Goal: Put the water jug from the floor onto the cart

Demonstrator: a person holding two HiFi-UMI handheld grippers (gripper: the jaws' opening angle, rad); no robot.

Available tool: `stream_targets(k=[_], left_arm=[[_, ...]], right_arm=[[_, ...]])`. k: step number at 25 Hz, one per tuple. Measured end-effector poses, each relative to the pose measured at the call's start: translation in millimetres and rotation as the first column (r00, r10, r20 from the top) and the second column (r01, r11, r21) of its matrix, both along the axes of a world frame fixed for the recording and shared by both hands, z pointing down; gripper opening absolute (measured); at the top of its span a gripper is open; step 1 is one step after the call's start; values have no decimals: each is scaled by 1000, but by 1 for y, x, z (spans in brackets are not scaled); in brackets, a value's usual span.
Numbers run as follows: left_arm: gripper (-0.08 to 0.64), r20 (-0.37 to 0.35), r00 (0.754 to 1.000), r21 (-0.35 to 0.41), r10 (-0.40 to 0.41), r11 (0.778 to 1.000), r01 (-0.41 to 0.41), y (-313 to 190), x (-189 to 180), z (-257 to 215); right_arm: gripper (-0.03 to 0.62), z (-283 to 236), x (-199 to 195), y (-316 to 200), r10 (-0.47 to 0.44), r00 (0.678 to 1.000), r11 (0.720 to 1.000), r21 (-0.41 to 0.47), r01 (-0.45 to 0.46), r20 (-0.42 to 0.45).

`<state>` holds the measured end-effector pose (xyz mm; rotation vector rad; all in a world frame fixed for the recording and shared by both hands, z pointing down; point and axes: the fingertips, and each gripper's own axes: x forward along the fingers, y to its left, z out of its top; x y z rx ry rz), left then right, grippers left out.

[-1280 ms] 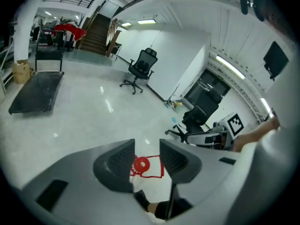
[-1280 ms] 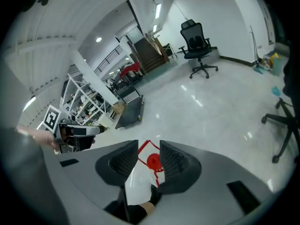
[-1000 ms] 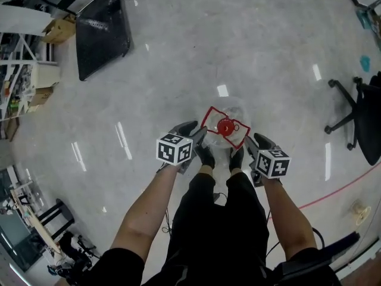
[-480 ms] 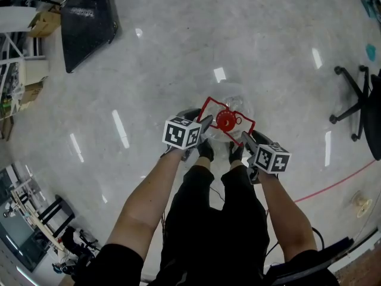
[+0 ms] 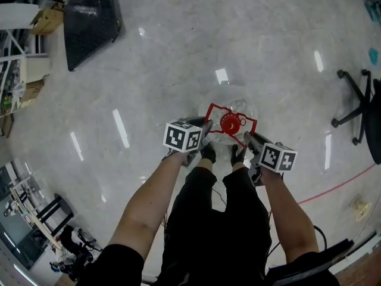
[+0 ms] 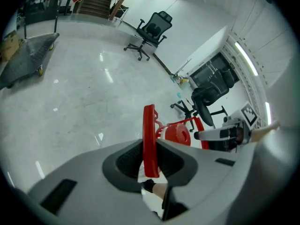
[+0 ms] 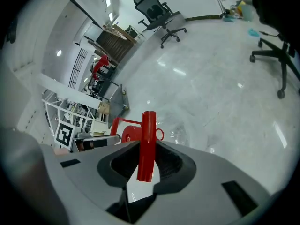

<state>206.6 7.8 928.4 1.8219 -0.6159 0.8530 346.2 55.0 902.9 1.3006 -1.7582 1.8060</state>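
Observation:
The clear water jug (image 5: 239, 108) with a red cap (image 5: 229, 123) stands on the floor in front of the person's feet. A red carrying handle frames its top. My left gripper (image 5: 206, 130) has just been closing and is now shut on the handle's left bar (image 6: 149, 142). My right gripper (image 5: 246, 138) has also just been closing and is shut on the right bar (image 7: 146, 144). Each gripper view shows the cap (image 6: 177, 133) and the other gripper (image 6: 224, 134) beyond its bar. The black platform cart (image 5: 89, 19) sits far off at the upper left.
An office chair (image 5: 359, 107) stands at the right, and a red line (image 5: 334, 186) runs across the floor near it. Cardboard boxes (image 5: 45, 21) and shelving line the left edge. Another office chair (image 6: 152, 28) stands by the far wall.
Both grippers have come down and inward onto the jug's red handle, and their jaws have closed on its two side bars. The jug has stayed on the floor.

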Motion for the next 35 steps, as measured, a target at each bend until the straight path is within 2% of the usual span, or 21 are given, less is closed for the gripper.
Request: stream_targets(k=[2,5,11,15,19,22,26,31,35], left_arm=[[74,-7,1000,3,-20,1000,20,-3,-3,-9],[74,-35,998,19,-57,998,57,-13,-9,-34],[75,-85,987,57,-139,988,145,-29,-40,-125],[75,-119,966,82,-228,968,238,-42,-72,-189],[77,-148,941,129,-303,938,322,-63,-116,-250],[77,-179,913,163,-366,904,394,-88,-151,-286],[78,-200,868,204,-455,847,491,-132,-201,-322],[80,-206,794,224,-572,763,607,-186,-271,-348],[81,-182,722,243,-667,681,691,-232,-319,-359]], right_arm=[[97,-13,-5,-8,-7,1000,1000,-1,7,9],[97,-43,-9,-26,-13,999,999,45,11,35],[97,-132,-39,-57,-82,996,993,86,78,40],[97,-194,-70,-79,-148,988,980,137,141,46],[97,-252,-112,-110,-221,974,958,195,208,47],[97,-285,-146,-146,-269,962,937,243,250,48],[97,-318,-202,-204,-346,937,903,290,318,51],[97,-341,-277,-273,-467,882,838,350,418,65],[97,-348,-334,-332,-564,822,783,369,501,83]])
